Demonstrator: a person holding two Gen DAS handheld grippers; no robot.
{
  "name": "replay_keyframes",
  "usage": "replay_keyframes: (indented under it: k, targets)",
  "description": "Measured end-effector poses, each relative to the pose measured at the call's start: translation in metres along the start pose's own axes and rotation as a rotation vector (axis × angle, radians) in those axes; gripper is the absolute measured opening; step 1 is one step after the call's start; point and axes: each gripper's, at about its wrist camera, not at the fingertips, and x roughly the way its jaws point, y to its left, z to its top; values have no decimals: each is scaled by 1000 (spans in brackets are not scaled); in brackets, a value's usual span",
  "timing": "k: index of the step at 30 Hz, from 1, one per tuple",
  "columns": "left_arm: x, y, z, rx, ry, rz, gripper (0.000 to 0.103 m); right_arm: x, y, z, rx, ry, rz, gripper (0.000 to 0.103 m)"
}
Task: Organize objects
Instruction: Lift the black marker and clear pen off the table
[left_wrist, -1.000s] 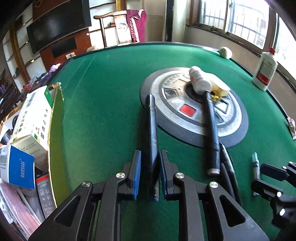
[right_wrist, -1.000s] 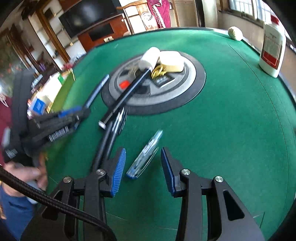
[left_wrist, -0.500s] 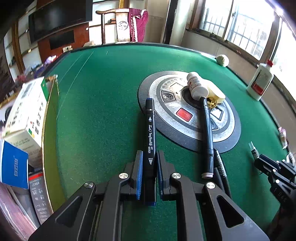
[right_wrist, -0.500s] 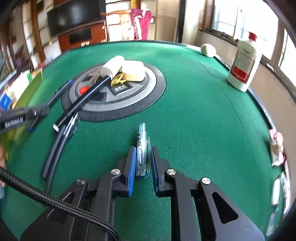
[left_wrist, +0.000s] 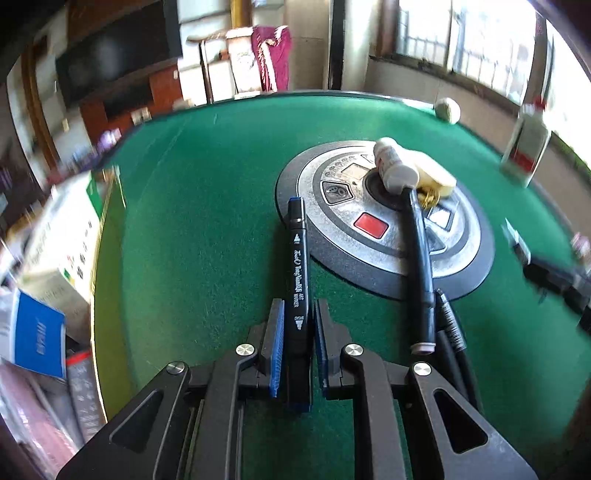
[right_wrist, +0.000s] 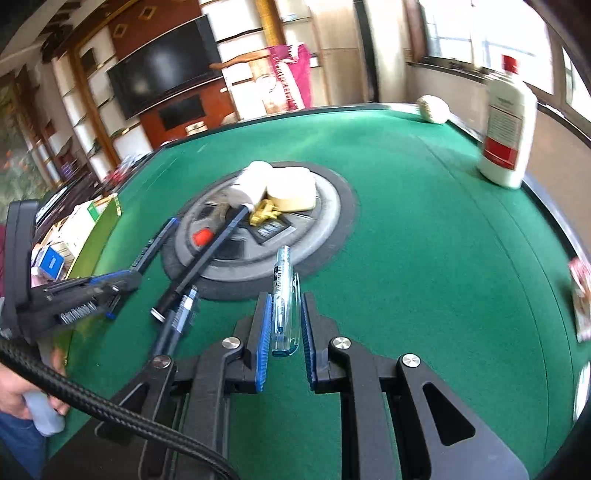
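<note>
Gripping a black marker (left_wrist: 297, 280), left claw (left_wrist: 298, 343) is clamped on its lower end, long axis running straight ahead from the claw toward the round grey panel (left_wrist: 384, 236) on the green desk (left_wrist: 207, 229). Right claw (right_wrist: 283, 325) is clamped on a clear pen (right_wrist: 282, 299), tip pointing ahead, angled down. Left of the left claw: open box (left_wrist: 110, 236) holding cartons. Mallet (left_wrist: 417, 251) and dark pens (left_wrist: 448, 325) lie right of it.

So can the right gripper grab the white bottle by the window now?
Probably not yet. The right gripper is already shut on a clear pen, and the white bottle stands far off at the table's edge, though only bare green felt lies between.
</note>
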Motion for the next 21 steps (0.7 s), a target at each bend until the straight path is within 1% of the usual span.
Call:
replay_keyframes:
  k: [3,5,6,9,13,14,16,21]
  targets:
    - [1,1,0,2,0,-3,11,11,7,6,-15,7,66,13]
    - [1,4,0,-14,0,-20,11,15,9,1,-18,18,121,13]
    - [1,5,0,-17,0,-25,11,15,10,-1,-20,21,128,13]
    - [-4,8,0,-39,-11,-79,11,13,6,-3,20,32,180,13]
    - [-17,11,1,-63,-46,-133,11,2,2,-2,53,4,199,13]
    - [-20,13,1,-81,-52,-152,11,0,2,-3,63,6,216,13]
    - [-25,15,3,-98,-59,-188,11,-1,3,-3,62,4,216,13]
    - [-36,16,8,-110,-91,-202,11,3,7,-3,51,16,207,13]
